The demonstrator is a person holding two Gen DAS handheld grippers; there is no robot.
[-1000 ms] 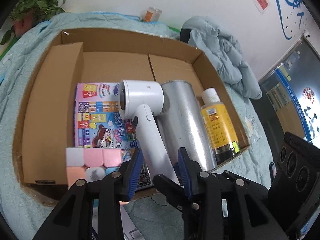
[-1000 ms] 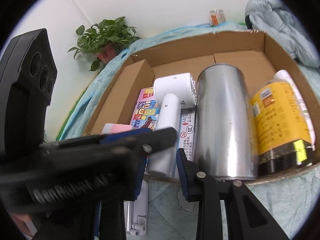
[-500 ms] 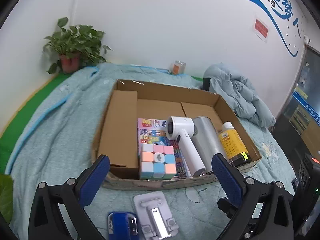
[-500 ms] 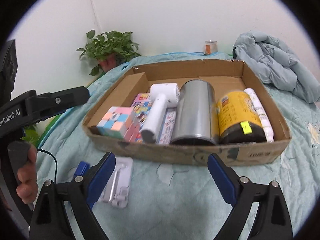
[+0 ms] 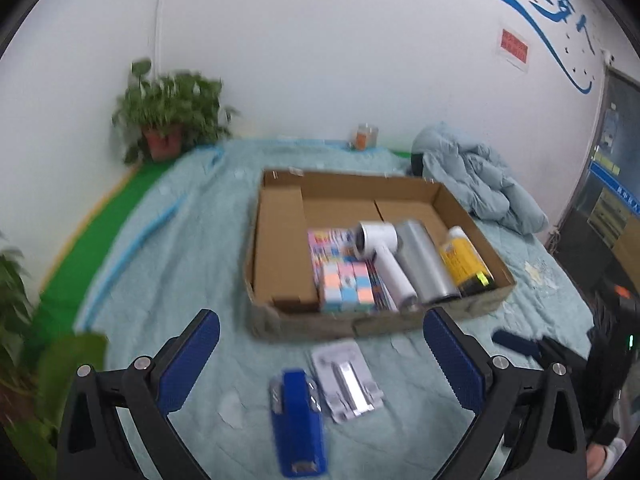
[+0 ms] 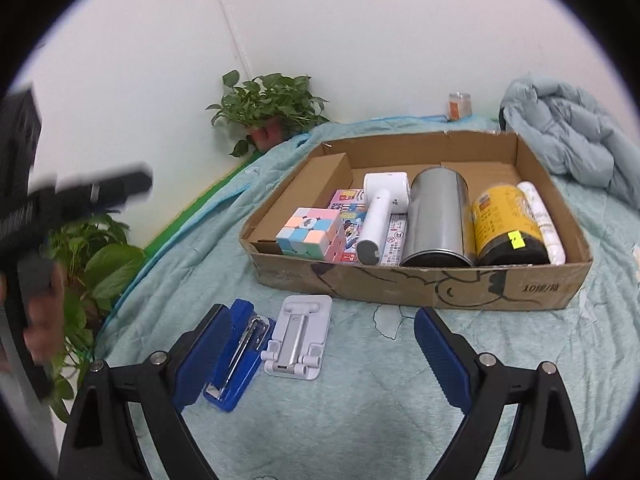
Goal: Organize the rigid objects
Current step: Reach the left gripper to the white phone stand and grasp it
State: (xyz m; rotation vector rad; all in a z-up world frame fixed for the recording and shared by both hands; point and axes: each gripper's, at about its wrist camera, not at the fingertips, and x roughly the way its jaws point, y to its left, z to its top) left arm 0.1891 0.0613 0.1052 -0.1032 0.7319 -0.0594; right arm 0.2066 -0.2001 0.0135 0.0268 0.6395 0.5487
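A cardboard box (image 6: 420, 286) (image 5: 280, 322) on the teal bedspread holds a pastel cube (image 6: 310, 233) (image 5: 347, 287), a colourful flat box (image 5: 326, 246), a white handheld device (image 6: 380, 216) (image 5: 386, 264), a silver cylinder (image 6: 438, 220) (image 5: 426, 266) and a yellow-labelled bottle (image 6: 506, 226) (image 5: 464, 262). A blue stapler (image 6: 238, 356) (image 5: 298, 424) and a white folding stand (image 6: 300, 334) (image 5: 348, 380) lie on the bedspread in front of the box. My left gripper (image 5: 320, 364) and my right gripper (image 6: 320, 352) are open and empty, held back above them.
A potted plant (image 6: 268, 110) (image 5: 170, 120) stands at the far wall and a second plant (image 6: 92, 264) at the left. A pale blue jacket (image 6: 568, 140) (image 5: 480, 188) lies right of the box. A small jar (image 6: 458, 106) sits by the wall.
Both grippers have opened wide and pulled back and up from the box. The white device lies released in the box. The stapler and stand have come into view.
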